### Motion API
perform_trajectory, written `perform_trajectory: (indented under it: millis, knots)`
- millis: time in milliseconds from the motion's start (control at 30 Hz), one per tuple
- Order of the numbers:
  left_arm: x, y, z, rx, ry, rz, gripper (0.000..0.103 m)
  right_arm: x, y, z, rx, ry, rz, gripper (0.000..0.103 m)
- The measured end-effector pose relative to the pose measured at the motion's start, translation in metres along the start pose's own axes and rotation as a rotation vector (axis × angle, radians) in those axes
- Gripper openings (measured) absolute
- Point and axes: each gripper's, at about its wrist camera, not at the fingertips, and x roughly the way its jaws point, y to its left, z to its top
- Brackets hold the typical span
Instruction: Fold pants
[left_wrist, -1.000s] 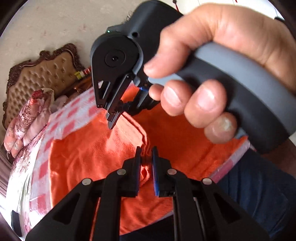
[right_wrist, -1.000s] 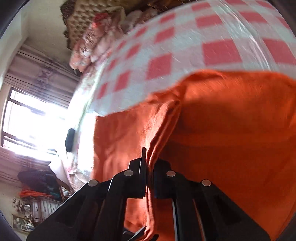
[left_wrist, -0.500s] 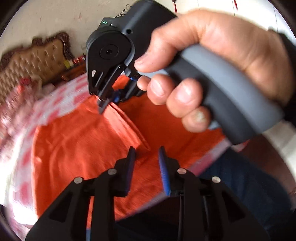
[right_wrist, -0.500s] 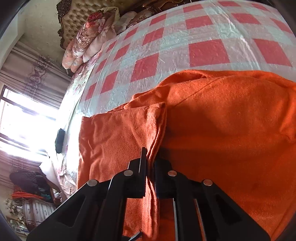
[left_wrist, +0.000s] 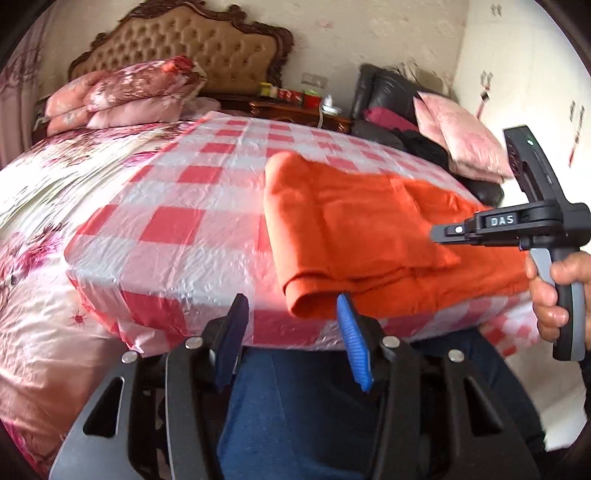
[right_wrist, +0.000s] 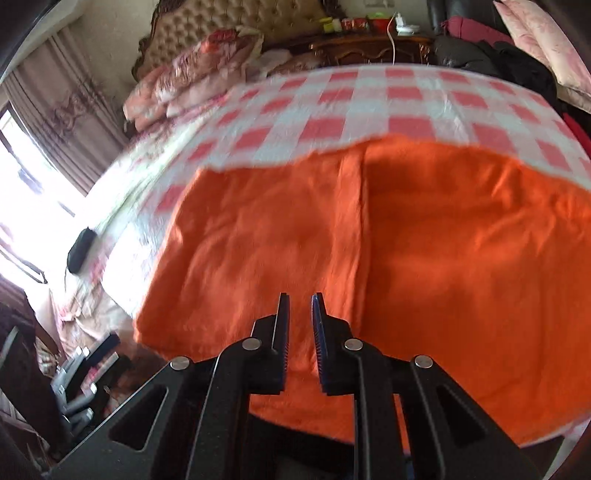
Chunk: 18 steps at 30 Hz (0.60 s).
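A big bed (left_wrist: 48, 236) fills the room. A shiny checked sheet (left_wrist: 177, 206) with red and white squares covers the near part of it. At the upper left of the left wrist view sits a padded headboard (left_wrist: 207, 40) with flowery pillows (left_wrist: 125, 92) stacked below it. A wooden nightstand (left_wrist: 295, 110) stands in the upper middle, and a dark chair (left_wrist: 388, 110) with a pink cushion (left_wrist: 458, 136) is at the upper right.

The orange pants (left_wrist: 354, 236) lie folded on the checked sheet, right of center, at the near edge of the bed.

The left gripper (left_wrist: 291, 310) is at the bottom of its own view. Its jaws are opening and stand wide apart with nothing between them. One blue pad (left_wrist: 352, 339) is just below the corner of the pants.

The left wrist view alone shows blue jeans (left_wrist: 295, 406) at the bottom and a hand (left_wrist: 557, 291) at the right edge that holds the other tool.

The right wrist view alone shows a bright window (right_wrist: 26, 206) and a curtain (right_wrist: 62, 110) on the left. There the right gripper (right_wrist: 300, 306) is over the pants (right_wrist: 406, 258). Its jaws are opening with a small gap, and they pinch nothing.
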Motion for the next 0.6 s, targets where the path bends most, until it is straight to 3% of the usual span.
perform_trajectory:
  millis: [267,333,400,600]
  knots:
    - [0.031,0.004,0.005,0.03,0.02,-0.02,0.05,0.015,0.01,-0.003,-0.06,0.033,-0.057,0.017]
    - [0.038,0.006,0.006,0.051,0.029,0.012,0.031,0.016,0.013,-0.002,-0.086,0.037,-0.072,0.017]
    - [0.037,0.013,0.009,0.046,0.028,0.014,0.026,0.017,0.013,-0.004,-0.1,0.04,-0.085,0.012]
    - [0.027,0.017,0.004,0.062,0.048,0.0,0.03,0.015,0.011,-0.006,-0.117,0.037,-0.096,0.008]
